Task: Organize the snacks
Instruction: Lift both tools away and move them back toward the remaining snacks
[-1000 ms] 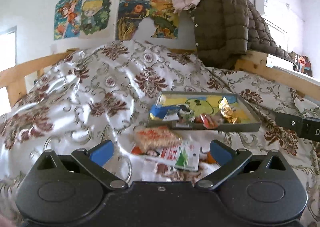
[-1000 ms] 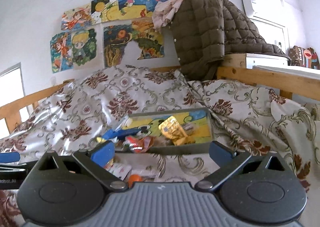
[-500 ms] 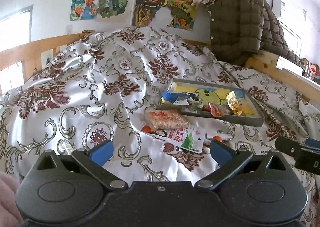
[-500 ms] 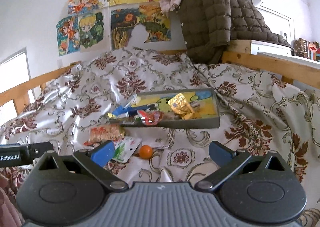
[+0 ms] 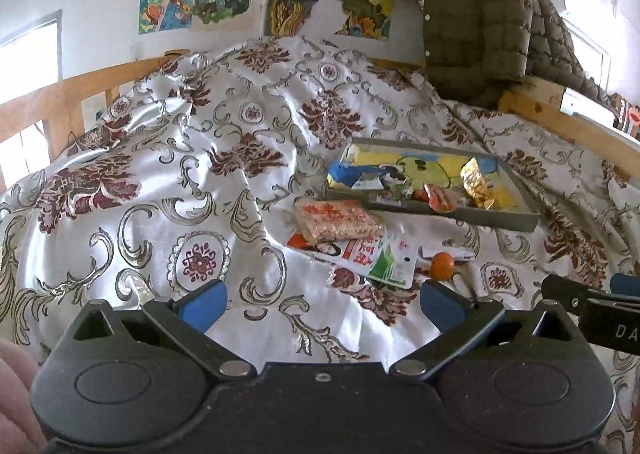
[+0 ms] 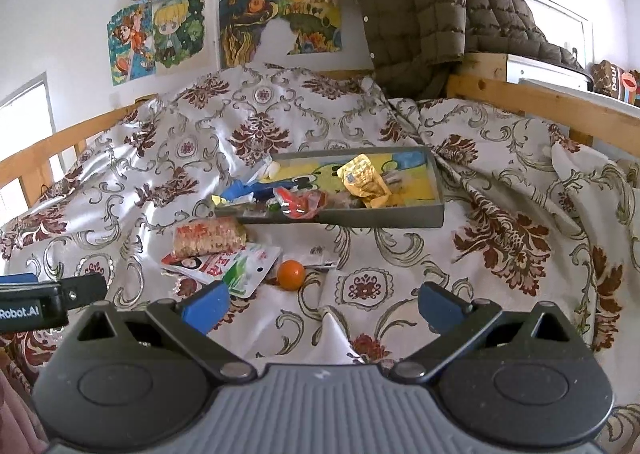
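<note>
Lying just ahead of both empty, spread-apart hand-held grippers (image 5: pixel 320 304) (image 6: pixel 322 304), the orange ball (image 6: pixel 291 274).

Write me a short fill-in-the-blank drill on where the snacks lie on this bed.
1. The small round orange ball lies on the bedspread, ____ the shallow grey tray.
2. The crinkled gold foil packet lies ____ that tray.
3. The clear pack of puffed rice cake rests partly on the flat white-and-green ____.
4. Both tools, left tool and right tool, are ____.

Missing: outside; inside; pouch; open
</note>
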Demonstrator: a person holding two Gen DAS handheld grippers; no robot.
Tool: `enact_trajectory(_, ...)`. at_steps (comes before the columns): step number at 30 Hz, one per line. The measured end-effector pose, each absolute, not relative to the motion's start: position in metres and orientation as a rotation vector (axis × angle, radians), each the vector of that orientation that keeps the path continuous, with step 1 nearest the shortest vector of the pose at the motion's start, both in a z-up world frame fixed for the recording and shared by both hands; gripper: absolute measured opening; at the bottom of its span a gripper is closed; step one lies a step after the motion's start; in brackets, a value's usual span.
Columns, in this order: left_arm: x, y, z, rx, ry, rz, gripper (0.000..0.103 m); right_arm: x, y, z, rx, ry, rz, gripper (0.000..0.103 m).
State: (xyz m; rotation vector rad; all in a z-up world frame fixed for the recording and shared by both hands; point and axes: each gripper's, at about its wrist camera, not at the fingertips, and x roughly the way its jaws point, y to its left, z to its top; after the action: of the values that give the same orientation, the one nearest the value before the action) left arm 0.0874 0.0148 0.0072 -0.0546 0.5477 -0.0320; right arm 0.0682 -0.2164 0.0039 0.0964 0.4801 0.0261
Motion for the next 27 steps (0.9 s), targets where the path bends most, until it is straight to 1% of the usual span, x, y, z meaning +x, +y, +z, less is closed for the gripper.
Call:
enact_trajectory(11,0.101,0.016,0.002,-0.076,0.597,-0.026,0.102,0.078,-0.212,0.001,0.097,0.503,0.060,0.103)
enact_trajectory(17,0.126,0.022,-0.002,-0.159,0.611,-0.071,0.102,0.096,-0.202,0.006,0.005,0.503,0.118,0.103)
enact_trajectory(23,0.157,0.019,0.001,-0.100,0.590,-0.098,0.102,0.115,-0.201,0.010,-0.089,0.492,0.174,0.103)
enact_trajectory(27,0.181,0.012,0.005,0.022,0.564,-0.199,0.102,0.131,-0.203,0.009,-0.113,0.493,0.227,0.103)
